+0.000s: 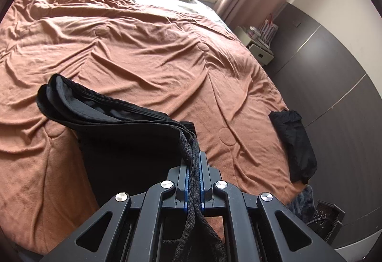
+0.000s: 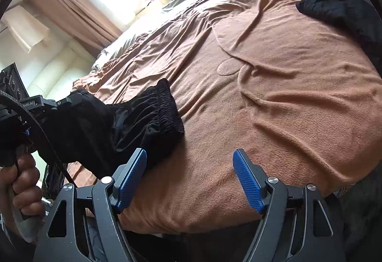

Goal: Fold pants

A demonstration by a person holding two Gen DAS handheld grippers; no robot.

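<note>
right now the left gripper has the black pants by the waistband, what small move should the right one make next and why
Probably bring the open right gripper left to pinch the free elastic waistband end. The left gripper is shut on the black pants, which hang bunched over the brown bedspread, so a second grip could spread them.

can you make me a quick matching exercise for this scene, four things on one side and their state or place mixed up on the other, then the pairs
Things:
1. left hand-held gripper
2. right hand-held gripper
3. black pants
4. second dark garment

States or places:
A. lying alone near the edge of the orange bedspread
B. blue pads spread apart, nothing between them
C. waistband end lifted above the bed, drawstring trailing down
D. closed on black fabric and drawstring

Pairs: 1-D, 2-B, 3-C, 4-A
</note>
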